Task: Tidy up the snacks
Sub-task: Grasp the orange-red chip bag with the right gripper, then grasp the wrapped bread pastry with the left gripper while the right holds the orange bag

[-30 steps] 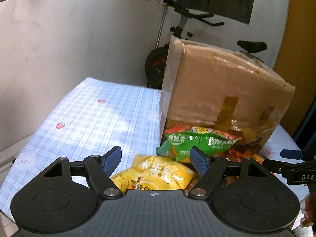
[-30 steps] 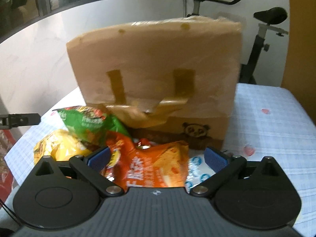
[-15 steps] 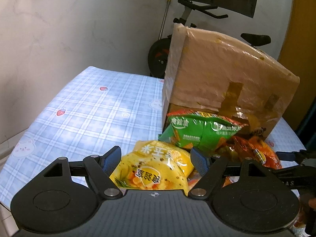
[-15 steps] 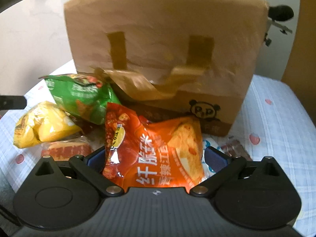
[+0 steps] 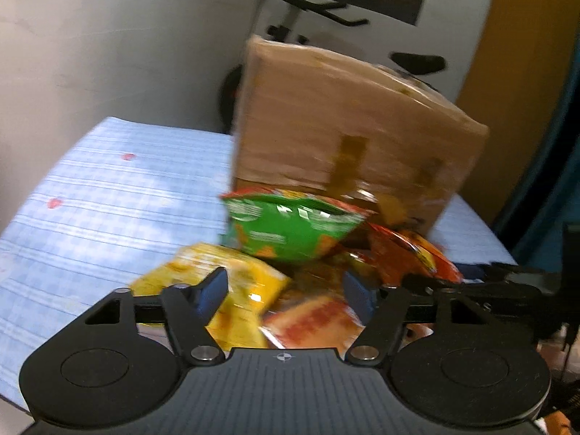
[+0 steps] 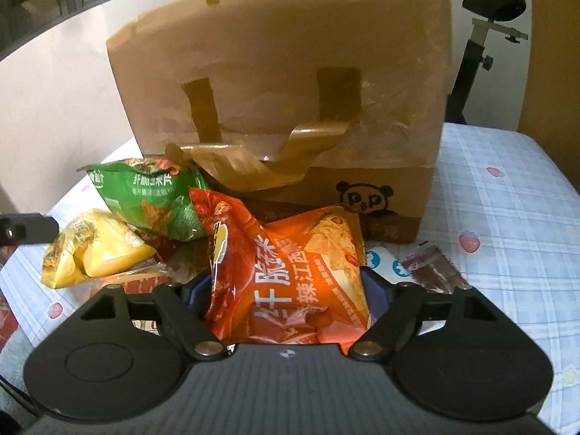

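Note:
Snack bags are piled on the table in front of a tall taped cardboard box (image 6: 290, 72) (image 5: 344, 137). My right gripper (image 6: 286, 290) is closing on an orange-red chip bag (image 6: 286, 272). Both blue pads touch the bag's sides. A green bag (image 6: 156, 199) (image 5: 290, 232) leans against the box, with a yellow bag (image 6: 94, 250) (image 5: 246, 275) to its left. The left wrist view is blurred. My left gripper (image 5: 286, 291) is closing, with the yellow bag's edge and an orange packet (image 5: 319, 322) in the gap. Its pads do not visibly press on either.
A blue checked cloth (image 5: 108, 199) (image 6: 507, 217) covers the table. A small brown packet (image 6: 435, 268) and a white-blue packet (image 6: 380, 261) lie right of the red bag. An exercise bike (image 6: 489, 18) stands behind the table by the white wall.
My right gripper came in over the orange-red bag and its jaws narrowed onto it. My left gripper swung right toward the pile and its jaws narrowed, with the orange packet now in the gap.

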`<state>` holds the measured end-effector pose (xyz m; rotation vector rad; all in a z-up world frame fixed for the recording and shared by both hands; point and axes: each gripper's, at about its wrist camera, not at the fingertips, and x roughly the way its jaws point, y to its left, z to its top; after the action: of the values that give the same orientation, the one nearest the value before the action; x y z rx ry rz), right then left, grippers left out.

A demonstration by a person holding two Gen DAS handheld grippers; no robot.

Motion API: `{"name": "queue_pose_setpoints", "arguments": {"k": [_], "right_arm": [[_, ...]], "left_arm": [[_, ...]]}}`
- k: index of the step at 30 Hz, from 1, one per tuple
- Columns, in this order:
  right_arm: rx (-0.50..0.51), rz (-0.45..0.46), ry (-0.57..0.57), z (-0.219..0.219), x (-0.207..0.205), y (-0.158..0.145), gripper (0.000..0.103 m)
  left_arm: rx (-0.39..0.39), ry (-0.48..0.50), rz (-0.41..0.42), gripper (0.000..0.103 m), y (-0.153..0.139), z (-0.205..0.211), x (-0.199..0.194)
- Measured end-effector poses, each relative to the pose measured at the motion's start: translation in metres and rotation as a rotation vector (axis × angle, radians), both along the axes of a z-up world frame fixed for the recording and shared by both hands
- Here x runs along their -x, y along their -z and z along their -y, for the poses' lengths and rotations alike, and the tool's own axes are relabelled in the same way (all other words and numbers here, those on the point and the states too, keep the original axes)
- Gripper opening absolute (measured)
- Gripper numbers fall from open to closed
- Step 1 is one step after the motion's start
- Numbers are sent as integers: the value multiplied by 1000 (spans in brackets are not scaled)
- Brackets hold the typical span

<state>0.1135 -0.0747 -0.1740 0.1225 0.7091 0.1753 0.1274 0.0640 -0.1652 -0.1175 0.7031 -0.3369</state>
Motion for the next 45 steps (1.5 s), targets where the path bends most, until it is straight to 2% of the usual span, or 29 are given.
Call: {"name": "queue_pose_setpoints", "arguments": {"k": [2,5,10,14,18,21,29,33,40,45], "right_arm": [[4,14,5,2,5,-4,80],[9,34,13,6,11,-9,80],[0,50,21,12,22,-12,80],[-9,46,25,16,29,-9,80],[-23,47,37,21,31,-9,80],[-26,45,41,21,30,-8,80],[-34,49,44,22,31,-9,80],[-36,53,49,24,33,-10,80],[-44,60,46,24,36,-12,80],[-46,64,39,22,38,-14,80]], "left_arm": [[11,25,-21,63,2,6,2],[28,53,-63,62,8,16,4],[-33,79,-146,62,26,31,3],[-73,38,-228,62,41,34,-4],[-110,23,-260,65,50,33,-11],[-131,28,-257,74,54,38,-20],[-186,42,-196,80,56,56,-47],[-173,64,-177,80,59,56,-53],[-95,74,-205,79,54,41,-47],[-114,128,-202,82,57,41,-34]]}}
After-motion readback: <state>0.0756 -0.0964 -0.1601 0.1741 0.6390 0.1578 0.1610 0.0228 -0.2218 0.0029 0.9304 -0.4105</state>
